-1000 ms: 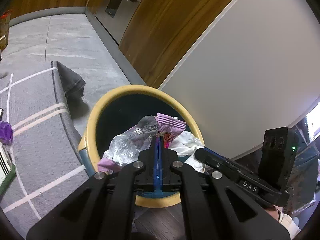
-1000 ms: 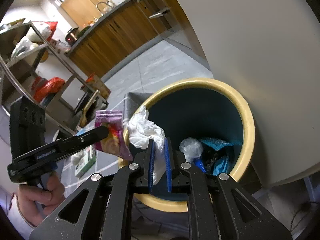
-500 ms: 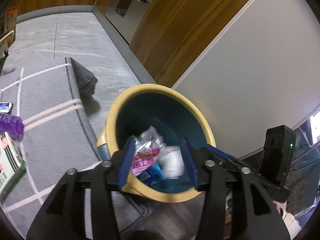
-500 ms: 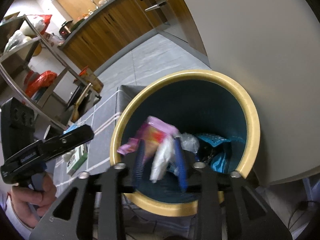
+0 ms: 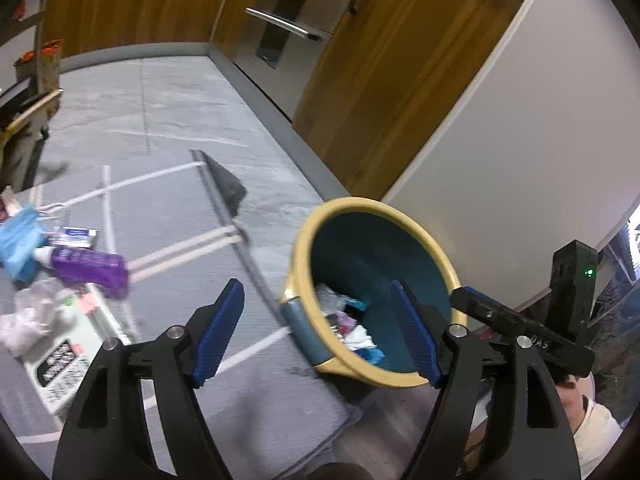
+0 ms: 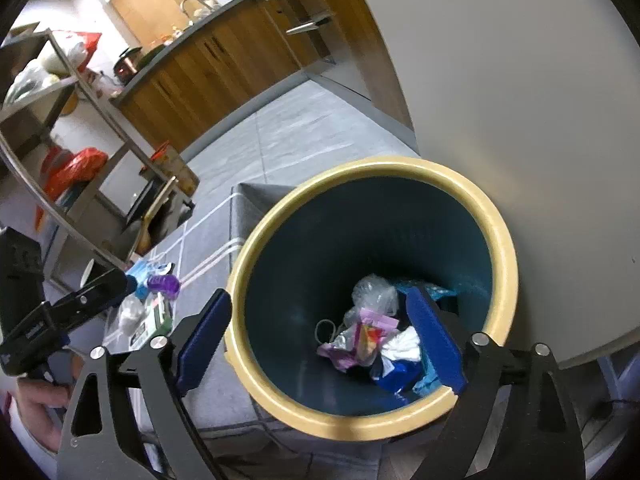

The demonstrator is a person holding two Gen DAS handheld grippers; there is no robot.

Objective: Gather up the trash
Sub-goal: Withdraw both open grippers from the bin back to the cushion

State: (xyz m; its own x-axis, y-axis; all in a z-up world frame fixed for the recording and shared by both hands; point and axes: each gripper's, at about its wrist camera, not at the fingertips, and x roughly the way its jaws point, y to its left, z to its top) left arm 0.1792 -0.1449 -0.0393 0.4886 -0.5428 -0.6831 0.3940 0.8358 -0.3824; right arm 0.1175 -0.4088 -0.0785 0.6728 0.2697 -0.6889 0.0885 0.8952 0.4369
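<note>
Deep inside bin (image 6: 496, 216), jumbled wrappers (image 6: 368, 340) partly hidden, left pile (image 5: 60, 280) blurred

You get even, soft indoor light; the left view smears with motion blur at the rug (image 5: 168, 248), and both fisheyes bend and darken at the rims.
</note>
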